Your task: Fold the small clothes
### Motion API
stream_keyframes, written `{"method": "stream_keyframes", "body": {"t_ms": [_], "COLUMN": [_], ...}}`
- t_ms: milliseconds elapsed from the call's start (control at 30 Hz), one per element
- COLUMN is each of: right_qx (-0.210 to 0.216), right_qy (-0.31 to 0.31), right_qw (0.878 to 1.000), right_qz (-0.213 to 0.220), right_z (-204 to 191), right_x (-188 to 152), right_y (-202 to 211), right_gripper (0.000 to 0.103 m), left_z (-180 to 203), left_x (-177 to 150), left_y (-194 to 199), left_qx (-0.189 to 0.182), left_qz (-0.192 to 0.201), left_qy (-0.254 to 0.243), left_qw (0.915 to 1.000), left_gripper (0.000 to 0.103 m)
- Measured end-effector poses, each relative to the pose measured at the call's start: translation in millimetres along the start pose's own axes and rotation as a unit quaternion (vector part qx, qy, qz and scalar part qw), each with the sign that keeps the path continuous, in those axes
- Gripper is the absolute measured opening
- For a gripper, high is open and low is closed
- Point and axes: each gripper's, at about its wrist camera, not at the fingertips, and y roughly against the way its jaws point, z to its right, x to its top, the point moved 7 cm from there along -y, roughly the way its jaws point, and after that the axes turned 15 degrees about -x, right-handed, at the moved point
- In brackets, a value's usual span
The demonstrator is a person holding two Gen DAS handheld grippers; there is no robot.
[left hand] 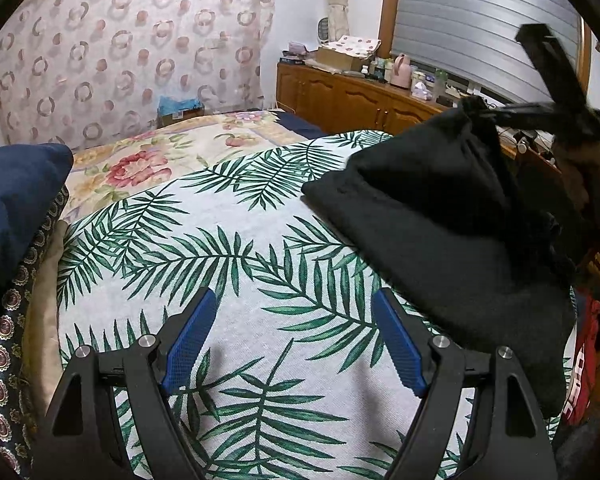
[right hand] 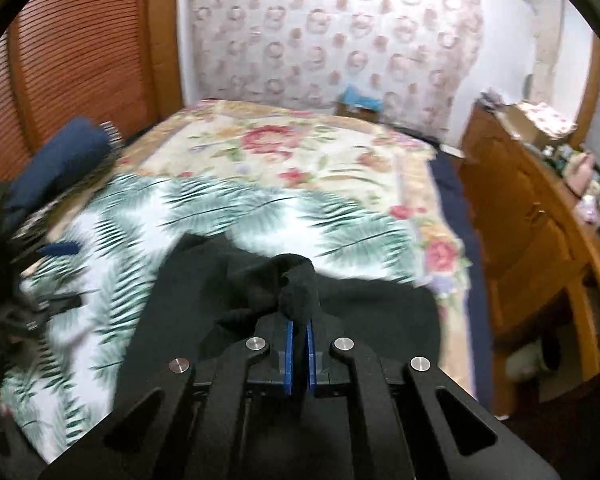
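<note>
Now right claw [right hand: 298,312] pinches bunched black garment [left hand: 440,216]; left claw [left hand: 296,344] gapes empty.

Open palm-leaf cloth ahead, clutter at both sides

The white, green-leaf-printed cloth [left hand: 236,216] lies bare between the wide-open left gripper [left hand: 296,338] and the floral bedspread [left hand: 140,164]; a dark blue cushion [left hand: 16,196] blocks the left, the lifted black fabric garment [left hand: 440,232] the right.

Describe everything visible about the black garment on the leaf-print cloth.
The black garment looks like soft, matte knit fabric, plain and without visible print. One bunched edge is pinched in the shut right gripper and lifted, so the cloth rises in a tent-like peak; its lower part drapes on the leaf-print cloth. The open left gripper is apart from it. What kind of garment it is cannot be told.
</note>
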Motion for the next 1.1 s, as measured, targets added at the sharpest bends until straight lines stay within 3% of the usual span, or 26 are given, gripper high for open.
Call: {"method": "stream_keyframes", "body": {"t_ms": [133,367,400,433,533,600,767,1100], "right_qx": [-0.025,-0.069,-0.075,-0.084,-0.11,-0.104,-0.074,-0.02], "right_qy": [-0.021,-0.028,-0.03,-0.03,-0.033,-0.046,-0.057,-0.034], "right_qw": [0.999,0.996,0.995,0.994,0.991,0.991,0.994,0.998], "right_qz": [-0.016,-0.056,-0.064,-0.069,-0.075,-0.073,-0.056,-0.052], "right_z": [25,29,28,28,26,26,21,-28], "right_x": [13,20,22,23,32,33,17,-59], "right_y": [-33,-94,-102,-107,-116,-110,-76,-9], "right_gripper": [0.005,0.005,0.008,0.019,0.037,0.045,0.045,0.045], "left_z": [1,-4,-4,-4,-4,-4,-2,14], "left_x": [-1,-3,-2,-2,-2,-2,-2,0], "left_y": [-1,-2,-3,-3,-3,-4,-6,-8], "left_qx": [0.001,0.001,0.001,0.001,0.002,0.002,0.003,0.001], "left_qz": [-0.001,-0.005,-0.006,-0.006,-0.007,-0.007,-0.008,-0.007], "left_qy": [-0.001,0.001,0.0,0.0,0.0,-0.001,-0.006,-0.033], "left_qw": [1.0,1.0,1.0,1.0,1.0,1.0,0.9999,0.9994], "left_gripper": [0.081,0.081,0.081,0.081,0.081,0.081,0.081,0.081]}}
